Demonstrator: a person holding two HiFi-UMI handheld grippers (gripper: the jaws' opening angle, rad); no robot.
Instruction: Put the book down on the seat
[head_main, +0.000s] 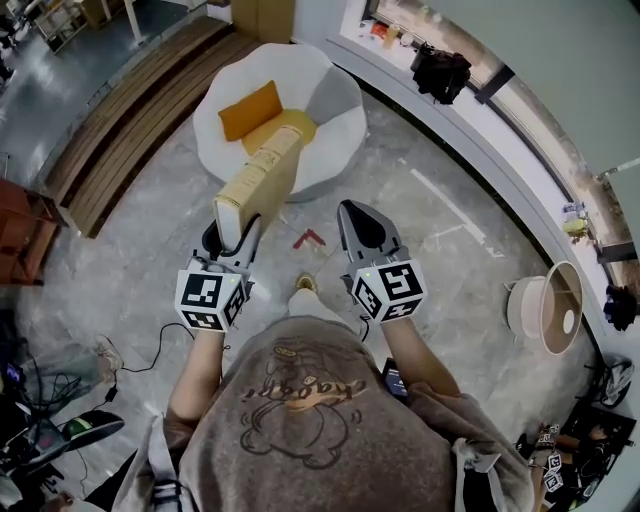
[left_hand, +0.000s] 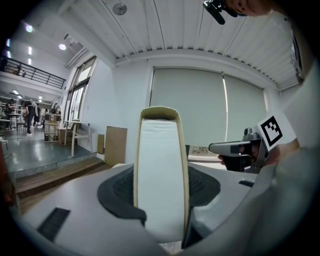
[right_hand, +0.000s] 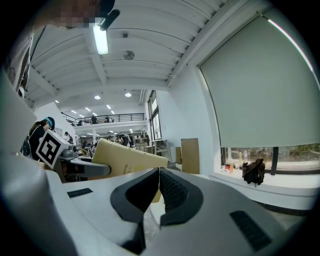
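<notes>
Left gripper: fingers clamped on one end of the book, which is held in the air, not yet on the white seat. Right gripper: empty, fingers together. Risks: the end-grip cd let the book sag or slip, or it lands on the orange cushion & slides off.

Grey marbled floor, wooden steps (upper left), blinds drawn.
</notes>
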